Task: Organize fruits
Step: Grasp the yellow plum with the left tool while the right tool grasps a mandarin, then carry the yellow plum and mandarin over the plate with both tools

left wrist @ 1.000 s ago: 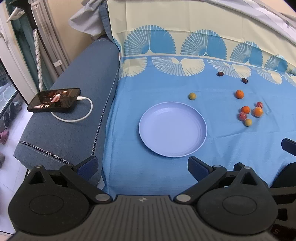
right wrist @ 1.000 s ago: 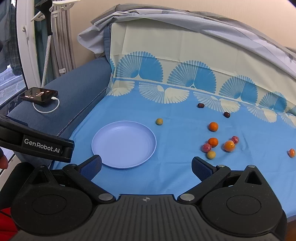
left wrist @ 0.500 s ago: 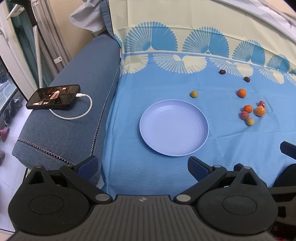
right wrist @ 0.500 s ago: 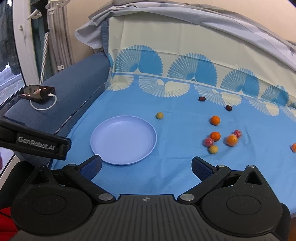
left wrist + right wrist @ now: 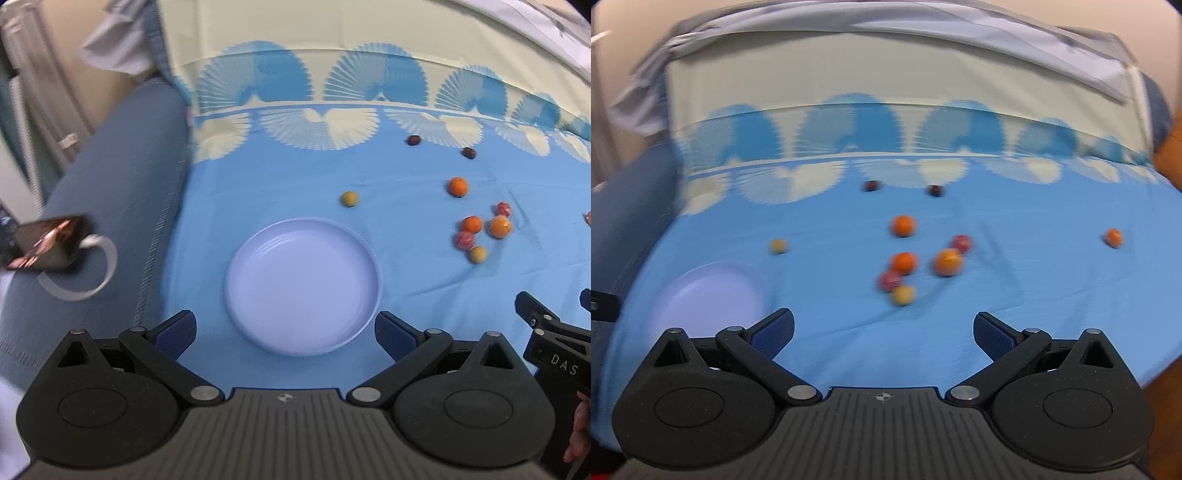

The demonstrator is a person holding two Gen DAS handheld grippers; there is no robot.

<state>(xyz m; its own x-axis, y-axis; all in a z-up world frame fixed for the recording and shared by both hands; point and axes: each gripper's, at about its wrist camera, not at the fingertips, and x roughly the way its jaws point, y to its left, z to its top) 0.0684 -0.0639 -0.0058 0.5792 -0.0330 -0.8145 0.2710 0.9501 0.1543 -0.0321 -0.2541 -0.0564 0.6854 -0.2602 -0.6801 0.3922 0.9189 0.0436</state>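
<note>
Blue cloth is filling the left wrist view, where the left claw (image 5: 284, 330), wide open and holding nothing, is now sitting closer over the empty plate (image 5: 258, 258), with the fruits (image 5: 480, 230) off to its right. In the right wrist view, everything is blurring as the right claw (image 5: 883, 332), also wide open and empty, is swinging away from the plate toward the bunch of fruits (image 5: 905, 275), so a first pick is probably coming.
</note>
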